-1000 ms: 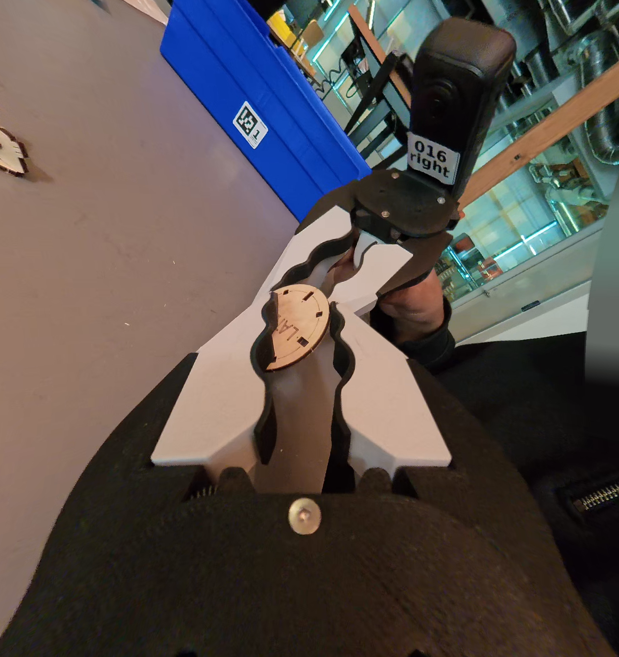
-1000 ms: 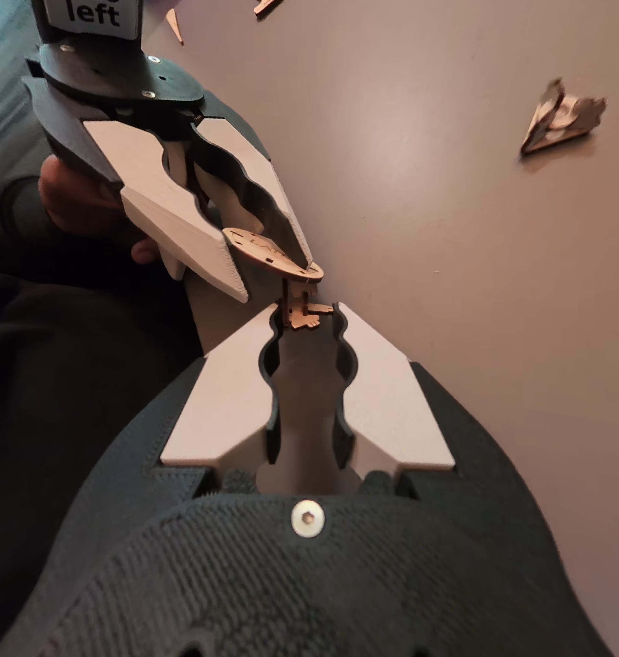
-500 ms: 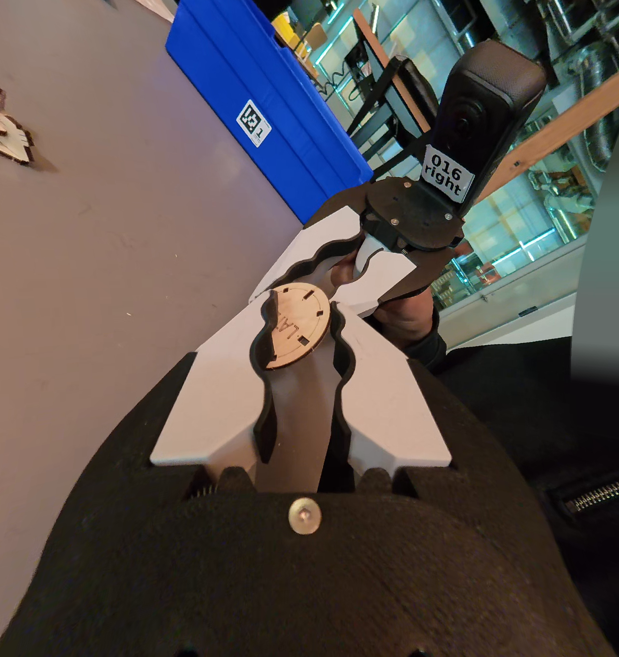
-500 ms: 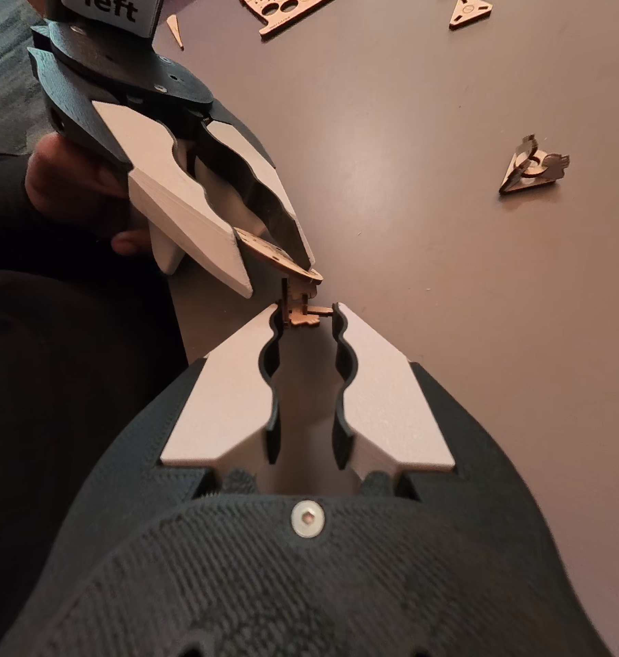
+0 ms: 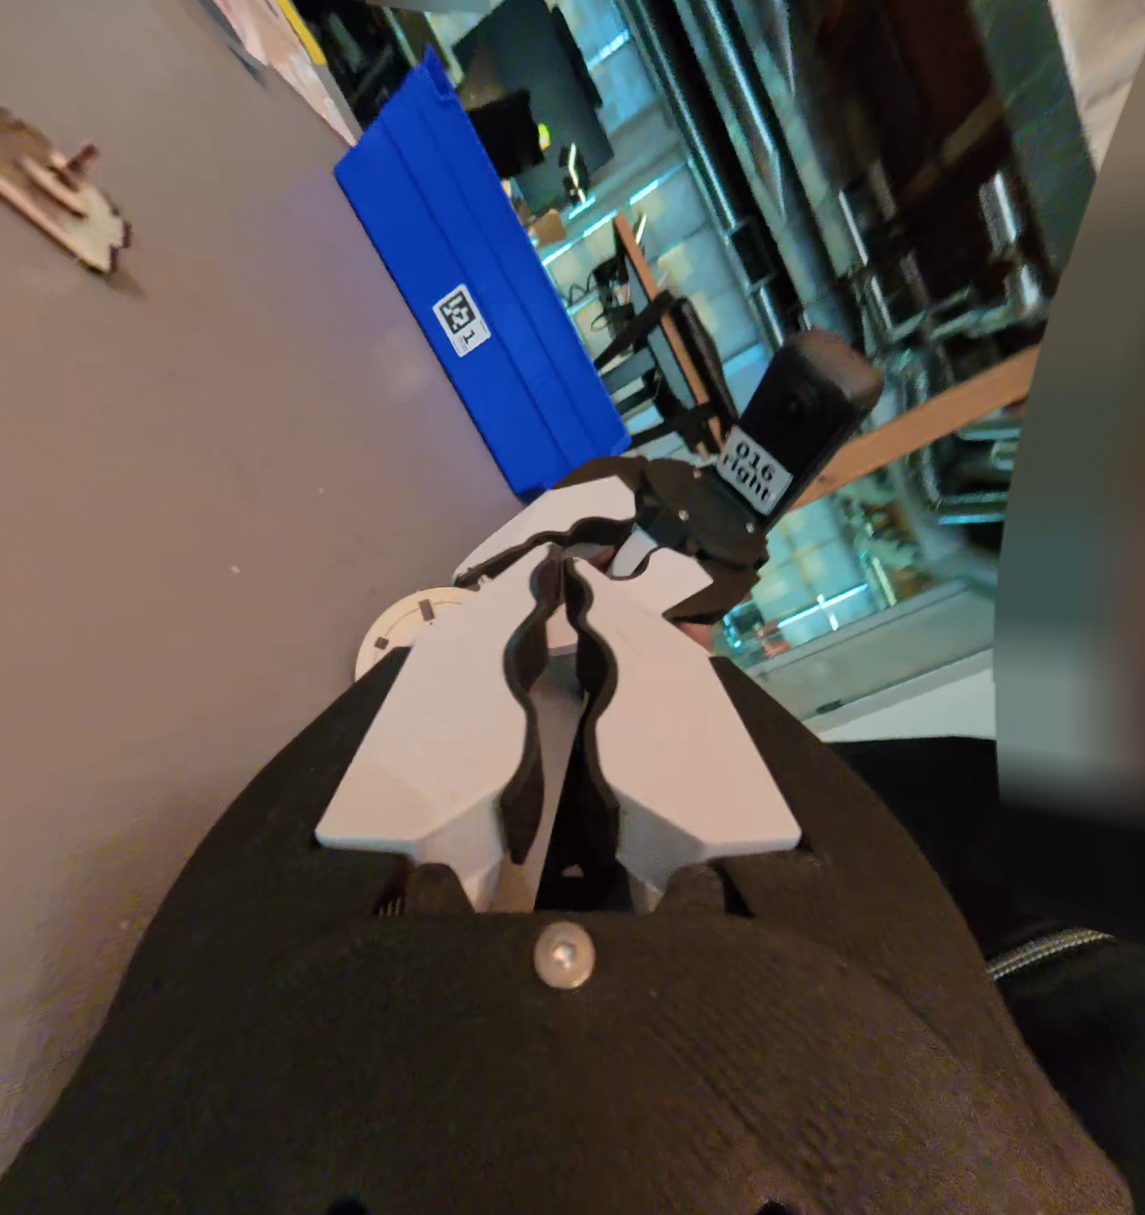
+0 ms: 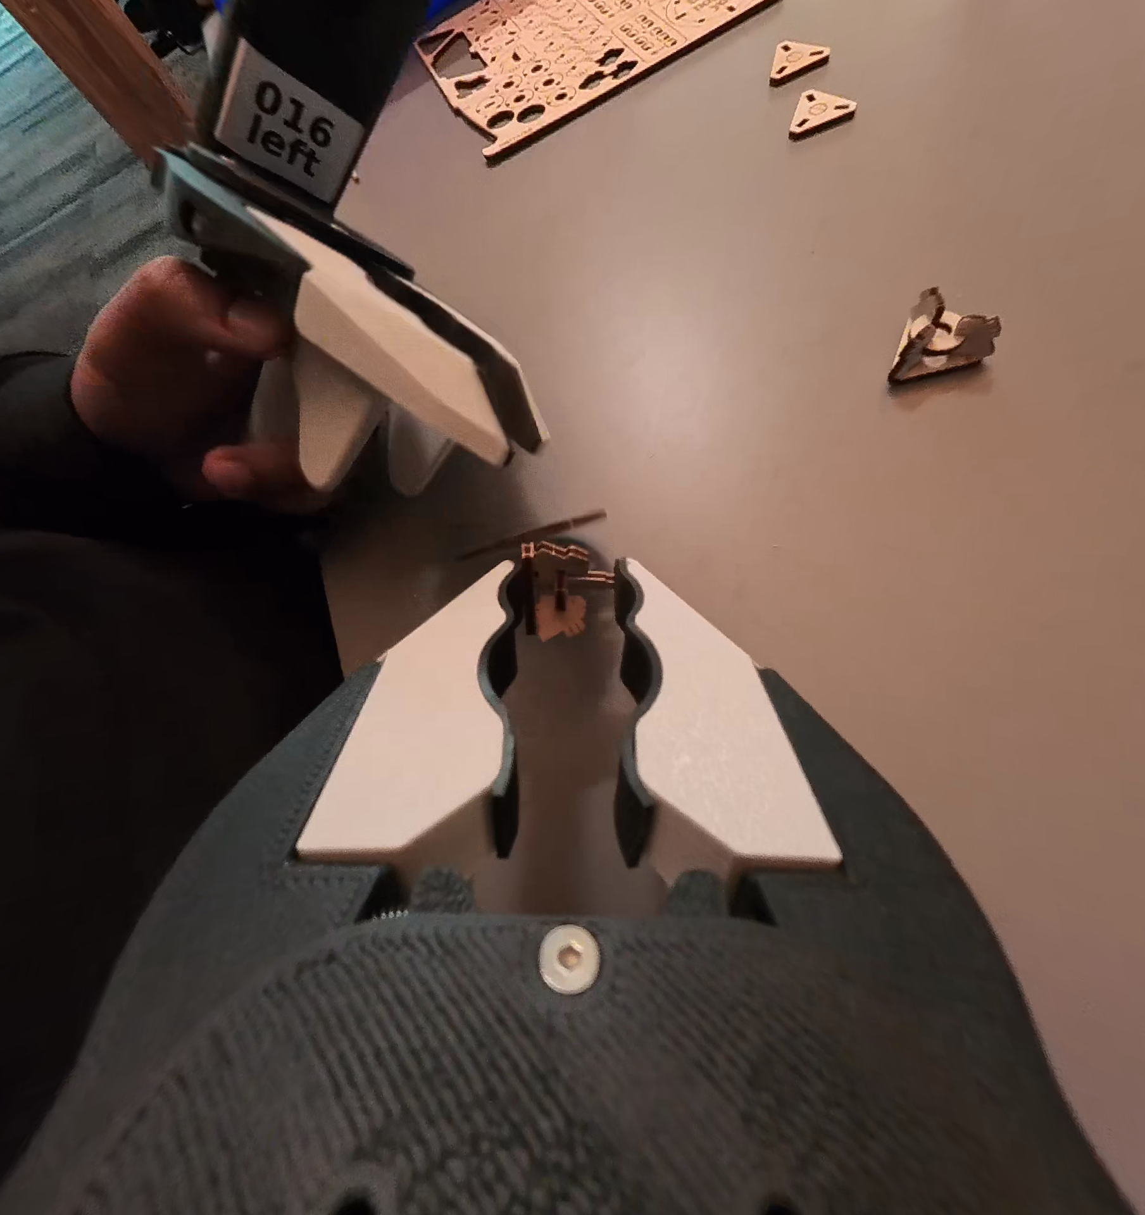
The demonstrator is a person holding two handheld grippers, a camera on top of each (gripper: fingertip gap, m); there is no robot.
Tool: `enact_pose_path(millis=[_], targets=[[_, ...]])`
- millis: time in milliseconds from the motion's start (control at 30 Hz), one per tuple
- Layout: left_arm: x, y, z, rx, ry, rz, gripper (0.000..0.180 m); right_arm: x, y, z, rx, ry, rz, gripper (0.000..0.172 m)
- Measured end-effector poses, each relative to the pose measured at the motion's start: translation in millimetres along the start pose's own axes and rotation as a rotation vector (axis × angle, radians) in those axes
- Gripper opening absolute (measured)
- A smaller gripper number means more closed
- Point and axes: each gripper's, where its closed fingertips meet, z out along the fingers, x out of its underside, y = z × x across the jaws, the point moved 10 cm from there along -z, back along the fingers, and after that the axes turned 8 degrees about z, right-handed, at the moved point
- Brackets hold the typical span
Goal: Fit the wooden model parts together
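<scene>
My left gripper is shut with nothing between its pads; the right wrist view shows it raised at the upper left, fingers together. A round wooden disc with small slots shows just left of and below my left fingers, free of them. In the right wrist view the disc appears edge-on and blurred, just beyond my right fingertips. My right gripper is shut on a small slotted wooden assembly held at its fingertips over the grey table. The right gripper also shows in the left wrist view.
A blue bin stands at the table's far edge. A triangular wooden assembly lies to the right, also visible in the left wrist view. A laser-cut wooden sheet and two small triangles lie farther off. A hand holds the left gripper. My hands' fingertips stand some 4 centimeters from each other.
My left gripper held the disc over the small assembly; the disc has left its grasp, the pads have come together on air, and the gripper has pulled up and back. My right gripper keeps its piece.
</scene>
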Motion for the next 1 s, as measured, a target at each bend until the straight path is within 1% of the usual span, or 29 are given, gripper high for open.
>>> enact_pose_path(millis=[33, 100, 167, 233, 333, 400, 500, 567, 700, 767, 867, 933, 1000], targets=[[0, 2, -1, -0.009, -0.009, -0.020, 0.000, 2, -1, 0, 0.010, 0.004, 0.002, 0.025], [0, 2, -2, -0.047, 0.012, -0.001, 0.000, 6, -2, -1, 0.033, 0.010, 0.001, 0.026], [0, -2, -2, -0.076, 0.058, 0.053, 0.011, 11, -3, -2, 0.039, 0.003, -0.006, 0.026], [0, -7, -3, -0.109, 0.099, 0.102, 0.017, 14, -3, -2, 0.030, -0.007, -0.025, 0.025], [5, -14, -4, -0.196, 0.211, 0.199, 0.029, 16, -1, -3, -0.001, -0.031, -0.063, 0.025], [12, -19, -4, -0.293, 0.296, 0.318, 0.035, 16, 0, -5, 0.004, -0.038, -0.108, 0.025], [20, -22, -3, -0.436, 0.360, 0.476, 0.043, 17, 4, -8, 0.015, -0.067, -0.250, 0.025], [22, -20, -2, -0.512, 0.374, 0.549, 0.050, 18, 8, -11, 0.043, -0.103, -0.395, 0.025], [28, -17, 4, -0.616, 0.430, 0.641, 0.069, 25, 16, -11, 0.134, -0.224, -0.768, 0.025], [31, -16, 7, -0.658, 0.464, 0.678, 0.076, 30, 16, -9, 0.195, -0.237, -0.864, 0.026], [33, -16, 10, -0.703, 0.485, 0.723, 0.077, 34, 14, -5, 0.240, -0.192, -0.915, 0.026], [32, -14, 11, -0.741, 0.473, 0.724, 0.067, 37, 14, -2, 0.251, -0.167, -0.943, 0.026], [31, -13, 11, -0.753, 0.470, 0.721, 0.063, 40, 14, 0, 0.270, -0.149, -0.980, 0.026]])
